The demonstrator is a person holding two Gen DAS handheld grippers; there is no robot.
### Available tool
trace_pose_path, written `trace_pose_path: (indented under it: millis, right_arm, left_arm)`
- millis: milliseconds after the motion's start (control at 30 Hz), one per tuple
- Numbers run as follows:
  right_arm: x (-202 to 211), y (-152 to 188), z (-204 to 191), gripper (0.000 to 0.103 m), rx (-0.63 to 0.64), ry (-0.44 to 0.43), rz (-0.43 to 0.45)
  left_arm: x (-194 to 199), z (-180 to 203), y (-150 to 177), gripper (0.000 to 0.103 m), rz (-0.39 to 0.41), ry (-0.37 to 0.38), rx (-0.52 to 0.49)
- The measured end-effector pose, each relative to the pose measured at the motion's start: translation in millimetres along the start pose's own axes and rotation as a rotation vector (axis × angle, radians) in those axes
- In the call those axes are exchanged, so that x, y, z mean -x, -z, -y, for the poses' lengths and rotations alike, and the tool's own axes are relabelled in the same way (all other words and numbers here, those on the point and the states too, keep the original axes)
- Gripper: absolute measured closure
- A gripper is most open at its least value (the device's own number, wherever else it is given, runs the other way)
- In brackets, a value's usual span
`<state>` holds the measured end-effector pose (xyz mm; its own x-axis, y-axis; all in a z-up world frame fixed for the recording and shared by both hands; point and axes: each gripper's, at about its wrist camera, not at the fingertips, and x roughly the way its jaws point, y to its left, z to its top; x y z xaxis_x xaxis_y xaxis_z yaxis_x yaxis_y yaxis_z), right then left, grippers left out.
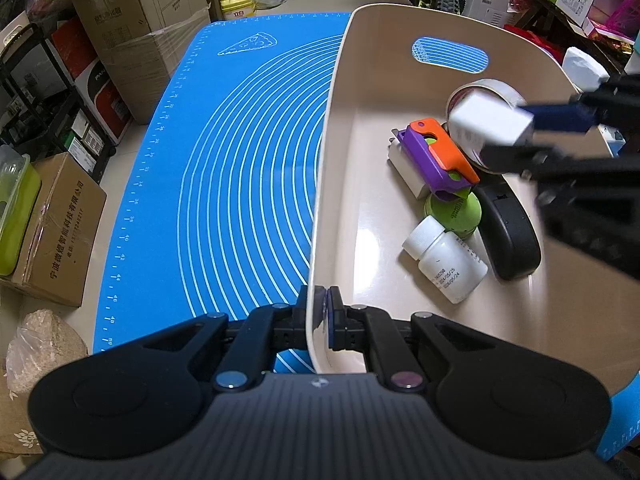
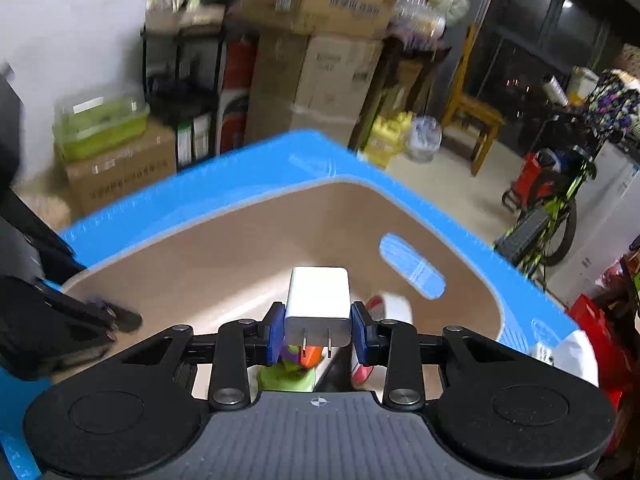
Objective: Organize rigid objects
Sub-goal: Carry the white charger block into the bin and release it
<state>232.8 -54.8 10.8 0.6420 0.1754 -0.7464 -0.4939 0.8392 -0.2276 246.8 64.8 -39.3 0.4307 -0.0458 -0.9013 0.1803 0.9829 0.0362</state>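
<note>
My left gripper (image 1: 322, 312) is clenched on the near rim of the beige plastic bin (image 1: 332, 128) on the blue silicone mat (image 1: 240, 152). My right gripper (image 2: 318, 334) grasps a white plug-in charger (image 2: 318, 296) above the bin's right side.

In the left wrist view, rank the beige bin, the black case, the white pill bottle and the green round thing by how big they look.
1. Beige bin, by far the largest.
2. Black case.
3. White pill bottle.
4. Green round object, partly hidden under the purple and orange toy, so its rank against the bottle is unsure.
</note>
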Motion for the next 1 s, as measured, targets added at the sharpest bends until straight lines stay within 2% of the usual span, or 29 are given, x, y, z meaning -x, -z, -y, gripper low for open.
trace_pose_path:
  millis: [233, 533, 1000]
  right_arm:
    - [-20, 11, 2, 0.061, -0.004, 0.024, -0.132]
    - [-36, 12, 9, 0.061, -0.032, 0.034, -0.221]
    - [-70, 18, 16, 0.061, -0.110, -0.025, -0.367]
  left_arm:
    - [1, 0, 1, 0.094, 0.003, 0.000, -0.001]
    - [1, -1, 1, 0.094, 0.004, -0.001, -0.002]
    - [1, -2, 1, 0.094, 0.004, -0.001, -0.003]
